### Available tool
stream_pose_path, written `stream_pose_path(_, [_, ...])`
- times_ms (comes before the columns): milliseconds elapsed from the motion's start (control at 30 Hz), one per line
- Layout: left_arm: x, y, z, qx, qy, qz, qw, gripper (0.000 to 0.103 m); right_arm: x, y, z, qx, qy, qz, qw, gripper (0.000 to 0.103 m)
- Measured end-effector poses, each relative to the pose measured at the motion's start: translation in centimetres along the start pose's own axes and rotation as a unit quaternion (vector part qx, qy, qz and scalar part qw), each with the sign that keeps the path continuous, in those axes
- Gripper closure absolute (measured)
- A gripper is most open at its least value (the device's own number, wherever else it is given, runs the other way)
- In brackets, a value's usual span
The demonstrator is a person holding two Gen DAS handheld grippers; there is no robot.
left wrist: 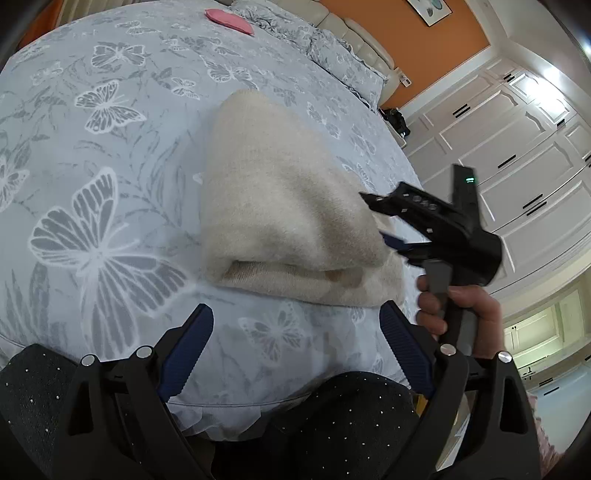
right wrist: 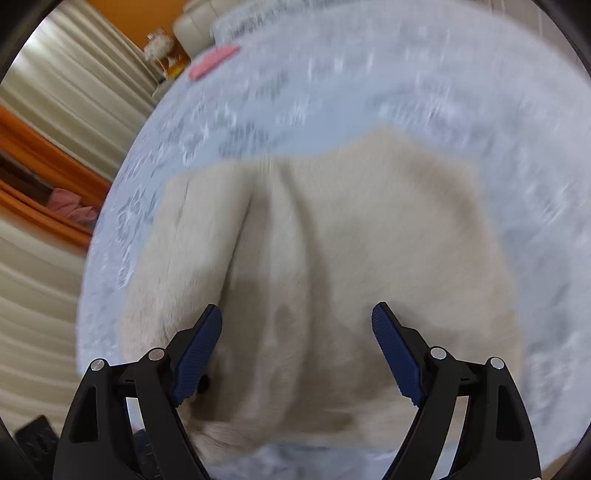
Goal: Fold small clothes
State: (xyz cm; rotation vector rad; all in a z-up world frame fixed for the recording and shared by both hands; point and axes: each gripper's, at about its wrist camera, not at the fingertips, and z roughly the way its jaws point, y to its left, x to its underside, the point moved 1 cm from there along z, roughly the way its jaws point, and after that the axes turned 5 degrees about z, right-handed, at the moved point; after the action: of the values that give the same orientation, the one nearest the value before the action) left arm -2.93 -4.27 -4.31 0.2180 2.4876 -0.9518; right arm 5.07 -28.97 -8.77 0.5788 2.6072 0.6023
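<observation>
Left gripper [left wrist: 295,354] w/ blue ribbed pads: jaws spread wide, holding nothing, hovering over near edge of pale blue butterfly-print bedspread [left wrist: 110,155], just short of the garment. Cream fuzzy knit garment [left wrist: 280,206] lies folded on the bedspread, center, layered edges facing near side. Small pink cloth item [left wrist: 229,20] far left on the bed, well apart. Right gripper [left wrist: 384,225], seen from left cam, is at the garment's right edge; fingers there straddle the edge, contact unclear. Right cam is blurred: right gripper's jaws wide apart over the garment [right wrist: 332,240], nothing pinched. White panelled wardrobe doors [left wrist: 517,147] far right.
</observation>
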Motion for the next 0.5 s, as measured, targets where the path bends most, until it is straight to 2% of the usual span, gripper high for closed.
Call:
stream_pose_path(33, [0.0,0.1,-0.2,-0.001,-0.002,-0.001,1.0,0.014,0.2,-0.3,0.6,-0.006,0.016,0.02,1.0,0.021])
stream_pose_path(100, [0.1,0.2,-0.8,0.001,-0.009,-0.004,1.0,0.014,0.3,0.1,0.2,-0.019,0.009,0.03,0.999,0.021])
stream_pose_path(200, [0.1,0.6,-1.9,0.005,-0.021,-0.011,0.9997,0.013,0.3,0.9,-0.4,-0.059,0.006,0.051,0.997,0.021])
stream_pose_path(367, [0.2,1.6,-2.7,0.007,-0.026,-0.02,0.9994,0.013,-0.1,2.6,2.4,-0.059,0.059,0.047,0.995,0.017])
stream_pose_path(400, [0.2,1.9,-3.0,0.011,-0.028,-0.024,0.9992,0.013,0.0,2.7,3.0,-0.071,0.074,0.061,0.993,0.017])
stream_pose_path(500, [0.2,2.5,-3.8,0.014,-0.04,-0.032,0.9986,0.013,0.3,3.8,2.9,-0.124,0.082,0.079,0.986,0.017])
